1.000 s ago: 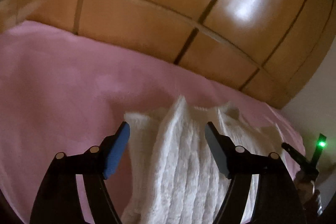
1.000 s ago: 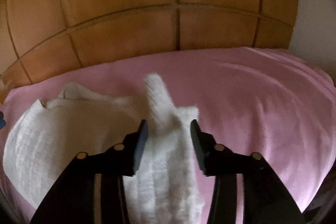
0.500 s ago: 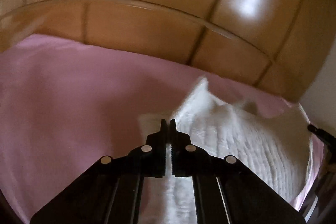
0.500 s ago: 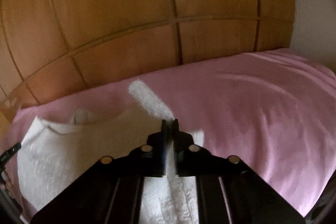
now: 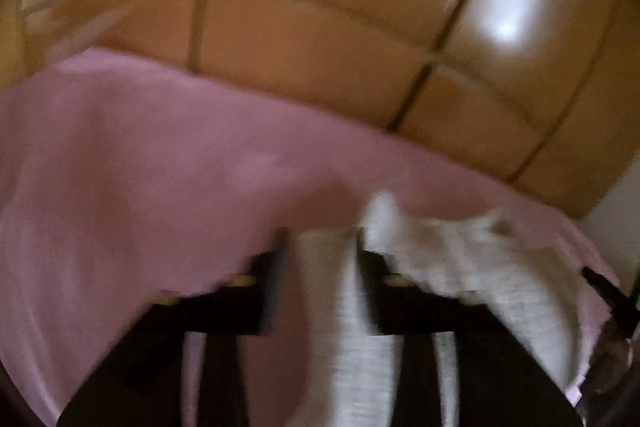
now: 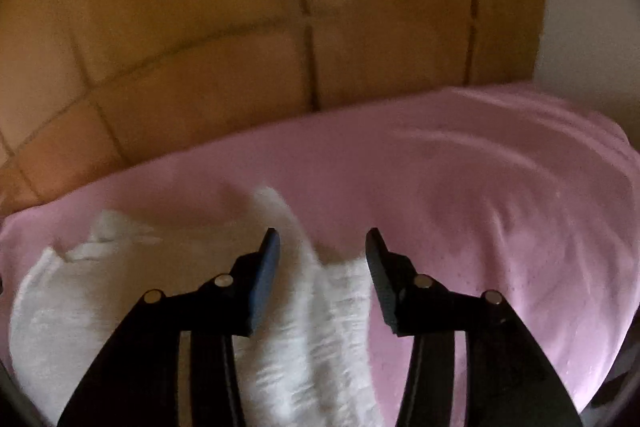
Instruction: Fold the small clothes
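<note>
White garment (image 6: pixel 304 327) lies on pink bed (image 6: pixel 500 187), sleeve running lengthwise away between each tool; left tool (image 5: pixel 322 255) and right tool (image 6: pixel 322 251) just reopened, gripping nothing

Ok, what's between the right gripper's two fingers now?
In the right wrist view, a strip of the white knit garment lies between the open right gripper fingers, on the pink sheet.

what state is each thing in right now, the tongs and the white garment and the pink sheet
left tongs: open, just been opening, a strip of garment between the jaws, not pinched
right tongs: open, just been opening, a knit strip between the jaws, not pinched
white knit garment: lying on the sheet, partly folded, edges rumpled
pink sheet: spread out, lightly wrinkled
</note>
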`<state>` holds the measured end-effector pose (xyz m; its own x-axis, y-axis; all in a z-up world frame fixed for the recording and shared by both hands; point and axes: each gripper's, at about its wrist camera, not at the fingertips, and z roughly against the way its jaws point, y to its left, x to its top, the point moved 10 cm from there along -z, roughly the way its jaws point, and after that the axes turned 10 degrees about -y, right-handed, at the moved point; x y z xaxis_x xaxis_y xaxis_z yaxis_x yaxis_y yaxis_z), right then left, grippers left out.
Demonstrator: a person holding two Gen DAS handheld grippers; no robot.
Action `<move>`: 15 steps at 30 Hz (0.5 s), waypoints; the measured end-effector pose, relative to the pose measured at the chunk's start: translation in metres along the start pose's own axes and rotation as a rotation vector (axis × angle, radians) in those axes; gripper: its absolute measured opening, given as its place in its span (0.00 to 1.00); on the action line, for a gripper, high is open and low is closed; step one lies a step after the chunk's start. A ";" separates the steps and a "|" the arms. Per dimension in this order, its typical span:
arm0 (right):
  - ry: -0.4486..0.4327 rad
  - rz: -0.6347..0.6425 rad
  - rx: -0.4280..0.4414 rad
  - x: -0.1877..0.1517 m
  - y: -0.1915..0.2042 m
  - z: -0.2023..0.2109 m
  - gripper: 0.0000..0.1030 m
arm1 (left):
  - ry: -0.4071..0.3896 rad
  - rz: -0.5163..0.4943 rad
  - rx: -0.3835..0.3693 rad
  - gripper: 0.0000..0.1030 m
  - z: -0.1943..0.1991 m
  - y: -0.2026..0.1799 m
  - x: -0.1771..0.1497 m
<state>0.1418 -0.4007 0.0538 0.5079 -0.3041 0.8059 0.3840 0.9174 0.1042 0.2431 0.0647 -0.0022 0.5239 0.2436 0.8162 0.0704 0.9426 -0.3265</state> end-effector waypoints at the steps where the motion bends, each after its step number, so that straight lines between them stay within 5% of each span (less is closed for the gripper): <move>1: -0.012 0.012 0.039 0.003 0.012 0.009 0.44 | -0.022 -0.009 -0.055 0.73 0.005 -0.015 0.004; 5: 0.035 0.091 0.198 -0.011 0.071 0.021 0.44 | 0.024 -0.122 -0.157 0.73 -0.012 -0.071 0.001; 10: 0.179 0.190 0.210 -0.055 0.115 -0.013 0.40 | 0.156 -0.203 -0.189 0.55 -0.055 -0.111 -0.030; 13: 0.207 0.193 0.215 -0.064 0.119 -0.022 0.18 | 0.256 -0.213 -0.157 0.08 -0.084 -0.114 -0.054; 15: 0.214 0.198 0.241 -0.061 0.123 -0.020 0.05 | 0.244 -0.218 -0.164 0.03 -0.086 -0.115 -0.057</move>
<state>0.1739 -0.2742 0.0057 0.7131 -0.1384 0.6872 0.0826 0.9901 0.1137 0.2780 -0.0769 -0.0522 0.6673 -0.0398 0.7437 0.3282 0.9121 -0.2456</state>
